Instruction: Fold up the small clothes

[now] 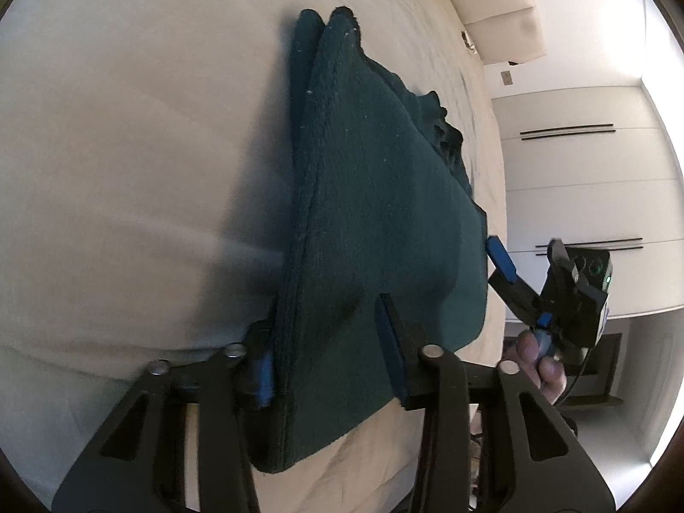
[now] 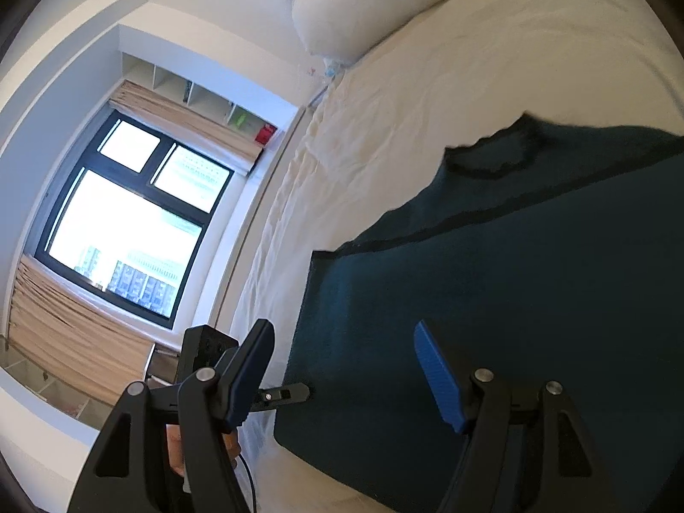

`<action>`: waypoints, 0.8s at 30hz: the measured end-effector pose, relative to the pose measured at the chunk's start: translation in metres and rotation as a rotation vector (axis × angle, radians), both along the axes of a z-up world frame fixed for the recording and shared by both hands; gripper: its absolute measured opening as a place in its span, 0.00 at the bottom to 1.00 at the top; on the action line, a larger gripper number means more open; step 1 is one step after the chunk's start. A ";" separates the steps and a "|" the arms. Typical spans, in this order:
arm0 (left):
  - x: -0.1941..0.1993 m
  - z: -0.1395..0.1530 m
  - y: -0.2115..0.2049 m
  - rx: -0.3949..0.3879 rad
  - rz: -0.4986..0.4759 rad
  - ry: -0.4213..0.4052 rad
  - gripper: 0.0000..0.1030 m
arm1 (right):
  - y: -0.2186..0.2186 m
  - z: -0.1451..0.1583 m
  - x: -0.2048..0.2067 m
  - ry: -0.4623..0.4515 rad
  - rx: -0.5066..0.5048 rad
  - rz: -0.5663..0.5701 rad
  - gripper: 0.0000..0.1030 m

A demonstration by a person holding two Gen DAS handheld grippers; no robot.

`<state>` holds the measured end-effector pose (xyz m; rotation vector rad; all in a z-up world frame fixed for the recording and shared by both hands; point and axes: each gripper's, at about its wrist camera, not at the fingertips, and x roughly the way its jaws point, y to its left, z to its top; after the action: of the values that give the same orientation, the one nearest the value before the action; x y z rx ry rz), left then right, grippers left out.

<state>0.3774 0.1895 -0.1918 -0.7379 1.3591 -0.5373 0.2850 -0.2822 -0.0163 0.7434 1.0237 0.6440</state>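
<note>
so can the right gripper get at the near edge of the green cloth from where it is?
Probably yes. The right gripper is open, with the cloth edge lying between its fingers on the bed. Nothing blocks it; the left gripper sits further along the same edge.

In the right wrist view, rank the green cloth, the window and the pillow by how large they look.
1. green cloth, though it lies nearest the camera, which inflates it.
2. window.
3. pillow, partly cut off at the frame's top, so its place below the window is unsure.
</note>
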 end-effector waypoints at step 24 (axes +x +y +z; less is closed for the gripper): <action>-0.032 0.096 -0.066 0.149 -0.019 -0.198 0.10 | -0.026 -0.040 0.049 0.188 0.230 0.102 0.73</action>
<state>0.3459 0.1238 -0.0963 -0.5362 1.2087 -0.5046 0.3335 -0.3083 -0.0559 0.9710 1.1778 0.8000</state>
